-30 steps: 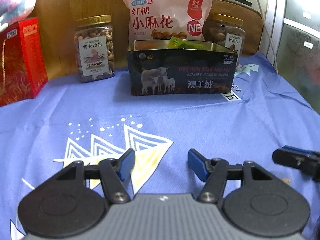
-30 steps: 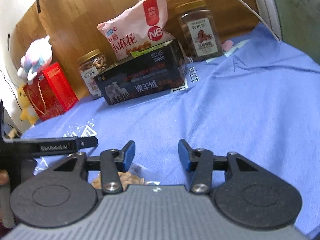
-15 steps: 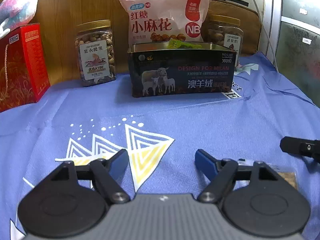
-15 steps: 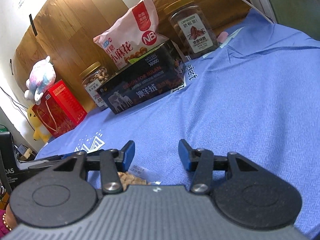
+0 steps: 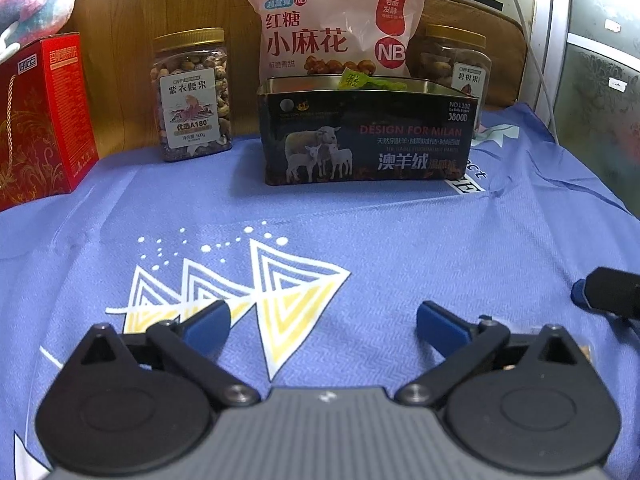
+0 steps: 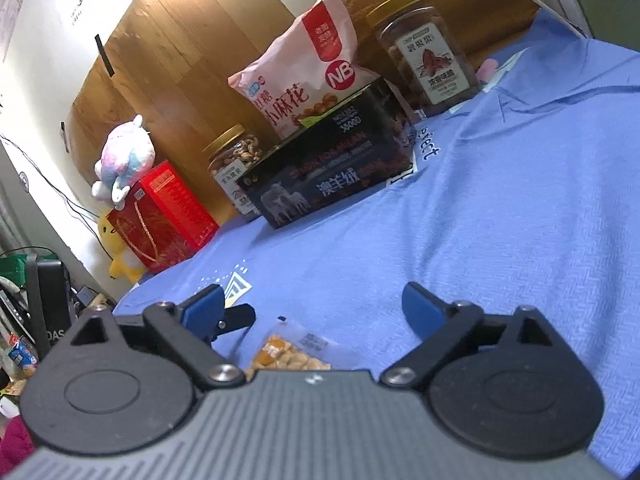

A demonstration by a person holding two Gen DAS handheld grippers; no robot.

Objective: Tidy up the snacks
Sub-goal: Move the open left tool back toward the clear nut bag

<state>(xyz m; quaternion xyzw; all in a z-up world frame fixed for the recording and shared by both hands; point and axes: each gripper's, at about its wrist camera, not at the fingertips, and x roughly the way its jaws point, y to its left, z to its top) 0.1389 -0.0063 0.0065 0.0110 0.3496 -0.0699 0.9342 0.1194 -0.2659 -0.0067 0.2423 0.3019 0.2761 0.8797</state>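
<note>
Tin box [image 5: 368, 136] sits mid-surface on the cloth [image 5: 400, 240]; snack bag [image 5: 334, 28] stands behind it, cashew jar [image 5: 192, 94] left, pecan jar [image 5: 456, 64] right-rear, gift box [image 5: 40, 120] far left. Peanut packet [image 6: 292, 354] lies near edge.

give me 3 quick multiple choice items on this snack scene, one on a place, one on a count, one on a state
1. Where does the pink bag stand?
A. behind the tin
B. on the red box
C. inside the left gripper

2. How many gold-lidded jars are in view?
A. one
B. two
C. four

3. How is the tin?
A. lid shut
B. tipped on its side
C. open on top, a green packet showing

Answers:
1 A, the bag rises behind the tin's rim.
2 B, one jar stands to the tin's left in the left wrist view and another jar behind its right end.
3 C, the green packet shows above the rim.
</note>
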